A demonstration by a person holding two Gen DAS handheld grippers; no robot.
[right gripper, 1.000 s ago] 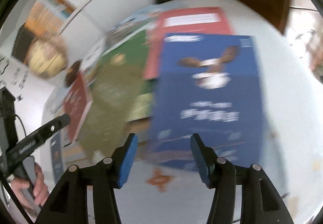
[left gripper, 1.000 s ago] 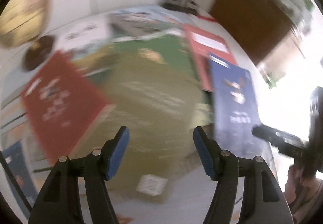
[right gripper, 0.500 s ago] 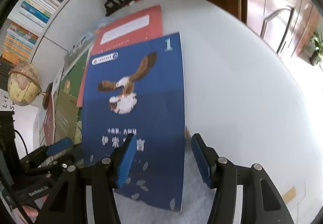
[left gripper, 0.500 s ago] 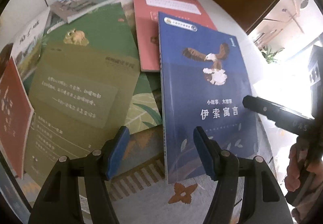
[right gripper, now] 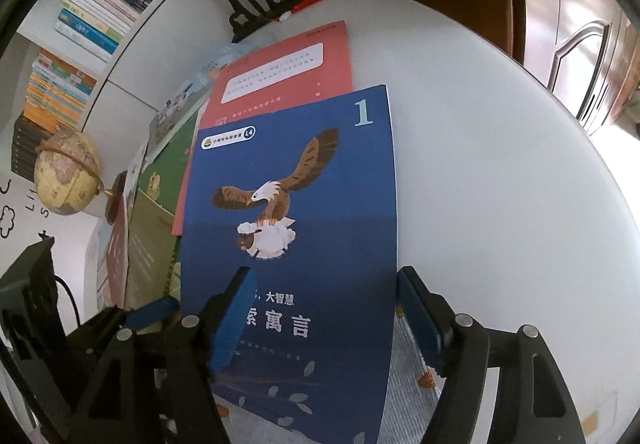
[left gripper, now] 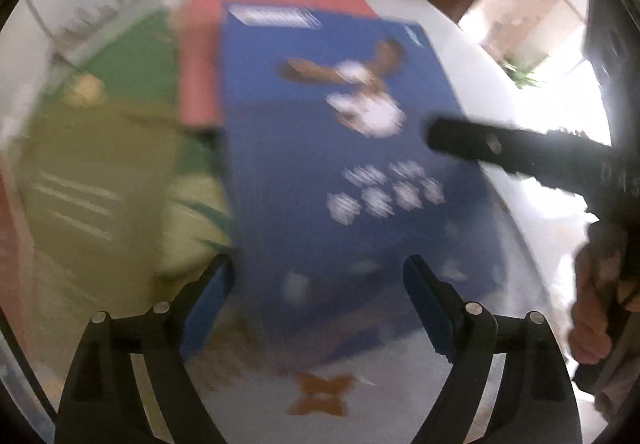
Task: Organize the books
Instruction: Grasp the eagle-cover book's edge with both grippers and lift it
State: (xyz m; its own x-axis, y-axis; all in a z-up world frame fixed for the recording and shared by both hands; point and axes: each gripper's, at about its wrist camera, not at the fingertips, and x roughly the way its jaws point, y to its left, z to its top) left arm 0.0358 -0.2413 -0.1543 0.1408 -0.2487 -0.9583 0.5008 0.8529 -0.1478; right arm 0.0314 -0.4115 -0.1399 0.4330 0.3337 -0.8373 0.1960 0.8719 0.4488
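Observation:
A blue book with an eagle on its cover (right gripper: 300, 184) lies flat on the white table, overlapping a red book (right gripper: 280, 72) behind it. My right gripper (right gripper: 324, 280) hovers over its lower half. The jaws are opening, one pad above the cover and the other by the book's right edge, pressing nothing. In the blurred left wrist view my left gripper (left gripper: 318, 268) is over the same blue book (left gripper: 340, 164). Its jaws are opening too, and nothing is held. One black finger of the right gripper (left gripper: 500, 152) reaches in from the right.
Green and olive books (right gripper: 160, 180) lie to the left of the blue one. A globe (right gripper: 66, 180), a fan on a black stand (right gripper: 248, 4) and shelved books (right gripper: 92, 16) stand behind. A woven mat (right gripper: 408, 404) lies under the book's near end. A hand (left gripper: 596, 304) holds the right gripper.
Both grippers' jaws have spread wider. The left one has slid from the olive book over to the blue book, and the right one has come down closer to its cover.

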